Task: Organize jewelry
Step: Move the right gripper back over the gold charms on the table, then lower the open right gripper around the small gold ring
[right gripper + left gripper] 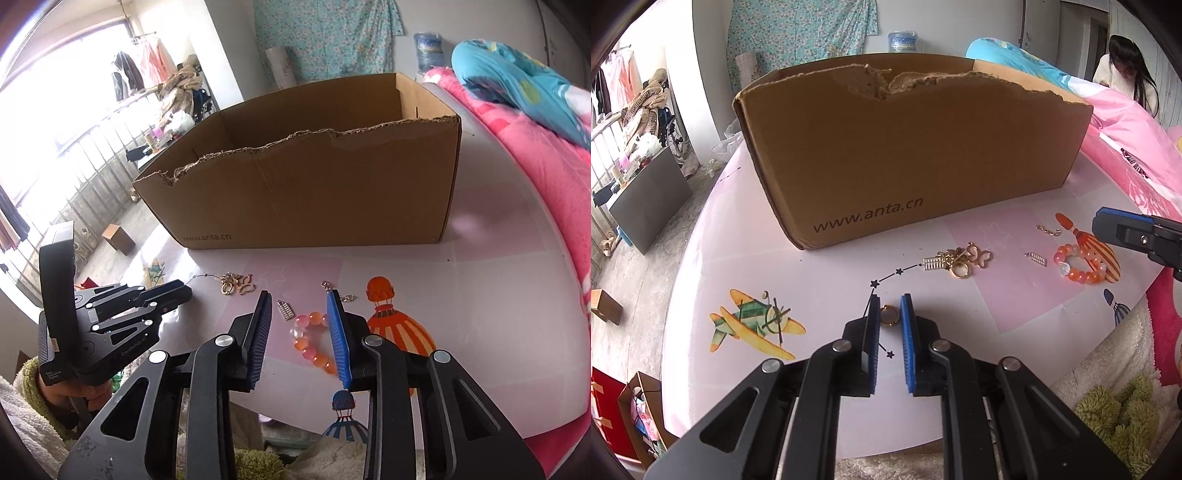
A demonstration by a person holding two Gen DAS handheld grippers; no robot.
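A small gold ring (pixel 889 315) lies on the round table between the blue pads of my left gripper (pixel 890 310), which is shut on it. In the right wrist view, that gripper (pixel 183 290) reaches in from the left. An orange and pink bead bracelet (pixel 312 341) (pixel 1082 264) lies between the pads of my right gripper (pixel 299 314). The right pad is at its beads, the left pad stands apart, so it is open. A heap of gold jewelry (pixel 956 262) (pixel 236 284), an abacus charm (pixel 1036 258) (pixel 286 308) and a short chain (pixel 1049 230) lie nearby.
A torn-rimmed cardboard box (pixel 916 147) (pixel 314 192) stands open just behind the jewelry. The table (pixel 812 280) carries plane and balloon stickers. Pink bedding (pixel 1126 140) borders its right side. A person (pixel 1123 74) stands at the far right back.
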